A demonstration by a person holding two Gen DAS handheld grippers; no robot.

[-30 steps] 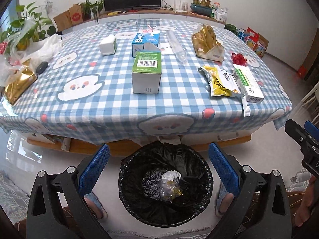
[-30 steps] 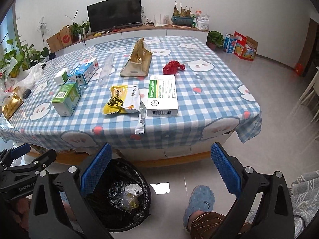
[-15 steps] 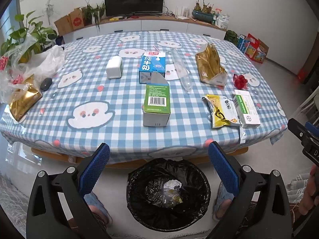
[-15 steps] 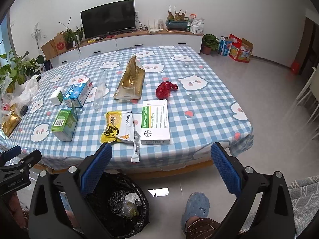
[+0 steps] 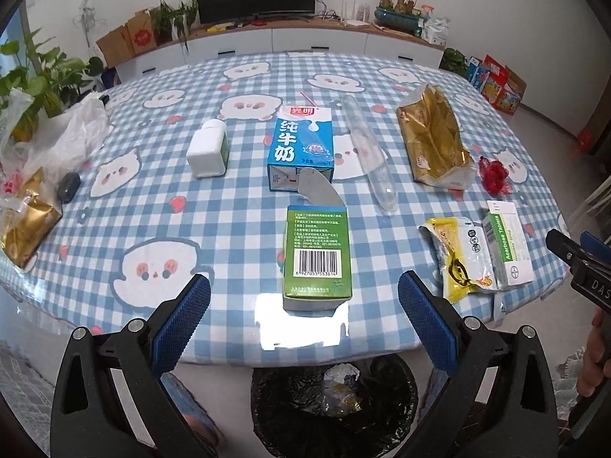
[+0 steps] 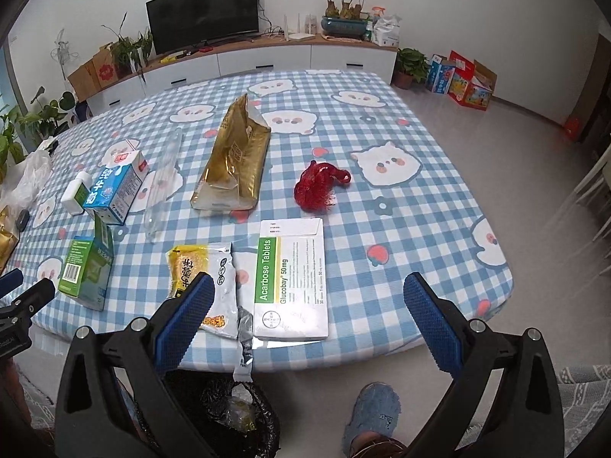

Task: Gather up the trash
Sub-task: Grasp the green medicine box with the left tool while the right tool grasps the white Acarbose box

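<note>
My left gripper (image 5: 303, 313) is open and empty over the table's near edge, just short of a green box (image 5: 317, 257). Behind it lie a blue milk carton (image 5: 301, 145), a white bottle (image 5: 208, 149), a clear plastic tube (image 5: 368, 152) and a gold bag (image 5: 431, 137). My right gripper (image 6: 305, 313) is open and empty, just short of a white tablet box (image 6: 292, 282) and a yellow snack wrapper (image 6: 202, 271). A red net ball (image 6: 319, 187) lies beyond. A black-lined trash bin (image 5: 332, 404) stands on the floor under the table edge.
The table has a blue checked cloth (image 6: 420, 206). Plastic bags and another gold bag (image 5: 26, 225) lie at the left end. A foot in a blue slipper (image 6: 372, 412) is on the floor by the bin. A TV cabinet (image 6: 267, 57) runs along the back wall.
Both grippers have risen and moved forward toward the table. The bin has dropped to the bottom of both views and the table items loom larger. Both stay open.
</note>
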